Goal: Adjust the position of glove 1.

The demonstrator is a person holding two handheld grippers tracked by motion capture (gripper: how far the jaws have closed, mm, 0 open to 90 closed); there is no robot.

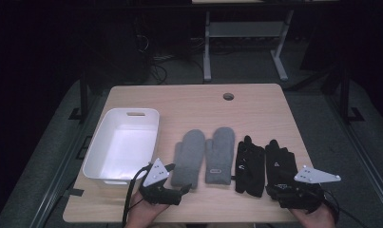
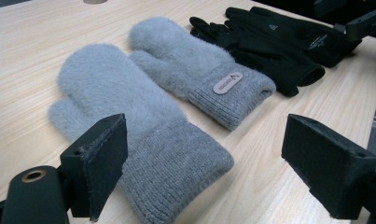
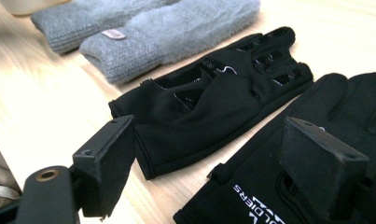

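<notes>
Both tongs are wide and hold nothing. Left tongs [image 1: 172, 183] sit low in the frame at the cuff of the grey mittens [image 1: 205, 156]. Right tongs [image 1: 293, 191] sit lower right, over the black gloves [image 1: 264, 164]. A white tub [image 1: 99, 142] rests left on the bench [image 1: 189, 102].

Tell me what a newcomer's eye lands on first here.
Four gloves in a row across the wooden table: two fluffy grey mittens at the middle, two black gloves to their right. A white plastic bin stands at the left. Near the front edge, the left tongs and right tongs wait open.
</notes>
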